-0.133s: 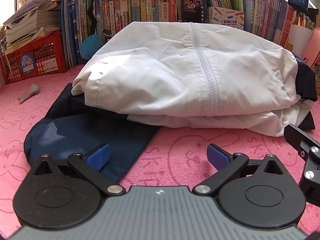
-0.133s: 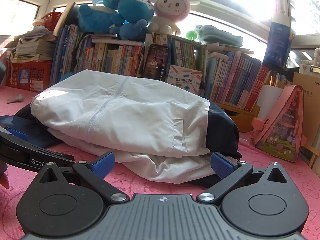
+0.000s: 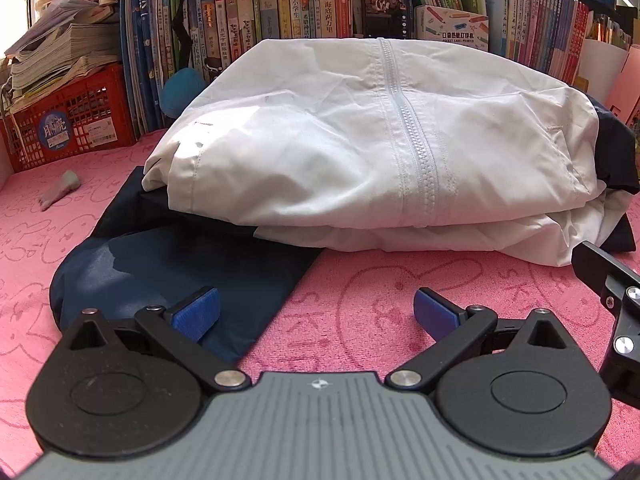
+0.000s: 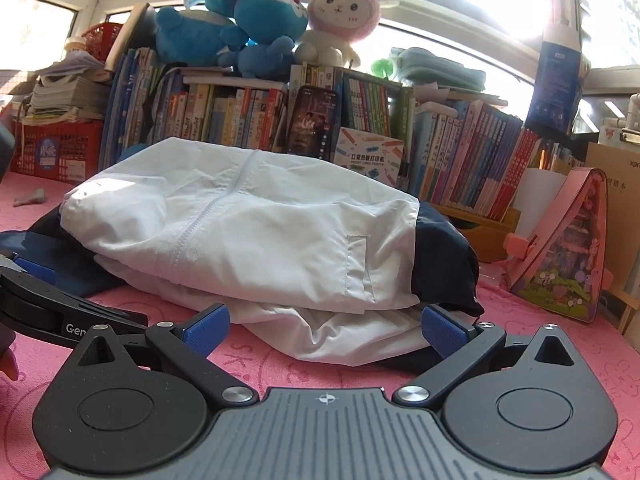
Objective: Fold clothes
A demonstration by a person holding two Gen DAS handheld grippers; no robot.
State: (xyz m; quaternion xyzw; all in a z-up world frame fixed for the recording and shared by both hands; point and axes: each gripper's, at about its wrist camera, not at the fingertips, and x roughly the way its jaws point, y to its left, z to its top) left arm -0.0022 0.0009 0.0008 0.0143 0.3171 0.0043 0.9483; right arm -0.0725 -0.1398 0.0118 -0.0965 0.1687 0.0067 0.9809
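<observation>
Pink counter [image 3: 400,280], books behind. Left view: white jacket [image 3: 380,140] folded at twelve o'clock, left gripper [image 3: 316,314] jaws spread, empty. Right view: jacket at twelve, right gripper [image 4: 326,330] jaws spread, empty.

Both wrist views low, near, facing jacket [image 3: 380,140].

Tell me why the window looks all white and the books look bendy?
In the right wrist view, sunlight pours through the window and washes it out to white glare; the fisheye lens bends the row of books toward the edges. In the left wrist view, a bright sun patch lies on the white jacket, and the books curve the same way. Both pictures are sharp.
</observation>
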